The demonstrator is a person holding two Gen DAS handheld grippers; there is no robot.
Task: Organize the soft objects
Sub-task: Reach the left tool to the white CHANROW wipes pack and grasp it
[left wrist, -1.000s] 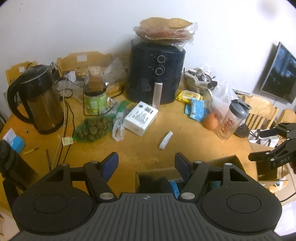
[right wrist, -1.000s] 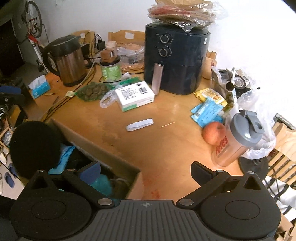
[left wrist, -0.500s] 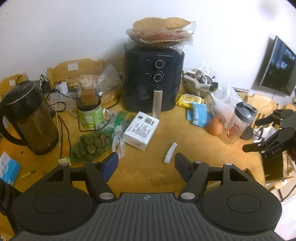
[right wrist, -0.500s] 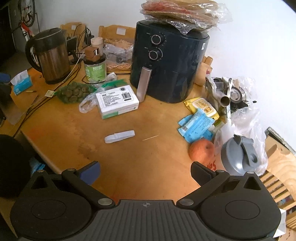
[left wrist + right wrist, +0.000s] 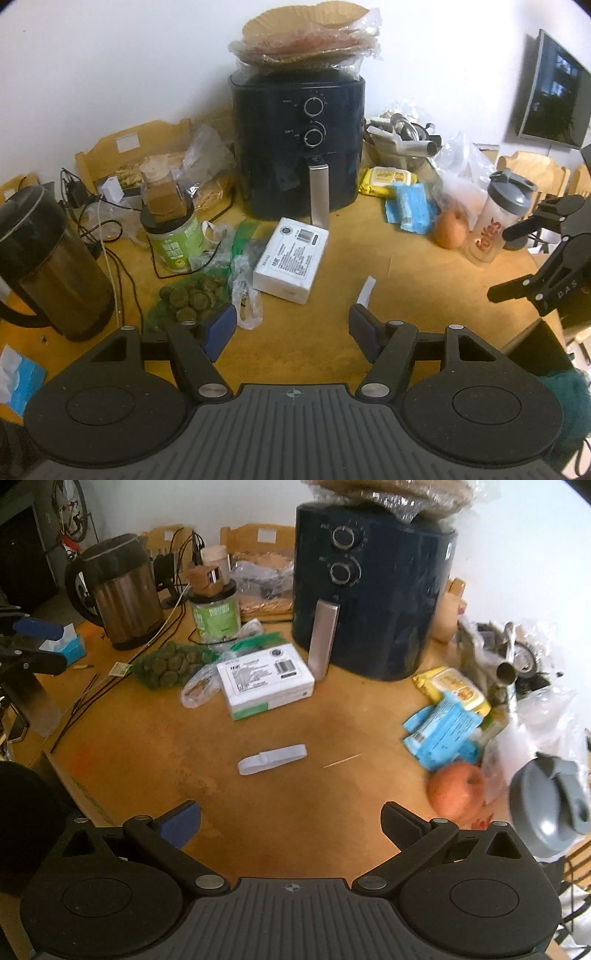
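- The left gripper (image 5: 293, 328) hangs over the near part of the wooden counter (image 5: 332, 354), its jaws parted with nothing between them.
- The right gripper (image 5: 290, 821) is spread wide over bare counter (image 5: 280, 805), and it too is empty; from the left wrist view it shows at the right edge (image 5: 517, 262).
- A small white folded strip (image 5: 271, 758), soft-looking, lies flat on the counter ahead of the right gripper, apart from its fingers; in the left wrist view the strip (image 5: 366, 291) sits just beyond the left gripper's right finger.
- A white rectangular box with a printed label (image 5: 264, 679) lies farther back, just in front of the dark blue air fryer (image 5: 373, 590).
- A clear bag of round green pieces (image 5: 166, 664) sits left of the box, near a green-labelled jar (image 5: 216, 616) and a metal kettle with a black handle (image 5: 118, 590).
- Blue plastic packets (image 5: 441, 731), a yellow wipes pack (image 5: 454, 686) and a reddish apple (image 5: 456, 790) crowd the right side, beside a clear shaker bottle with a grey lid (image 5: 550, 805).
- A stack of paper plates in plastic wrap (image 5: 306, 37) rests on the air fryer.
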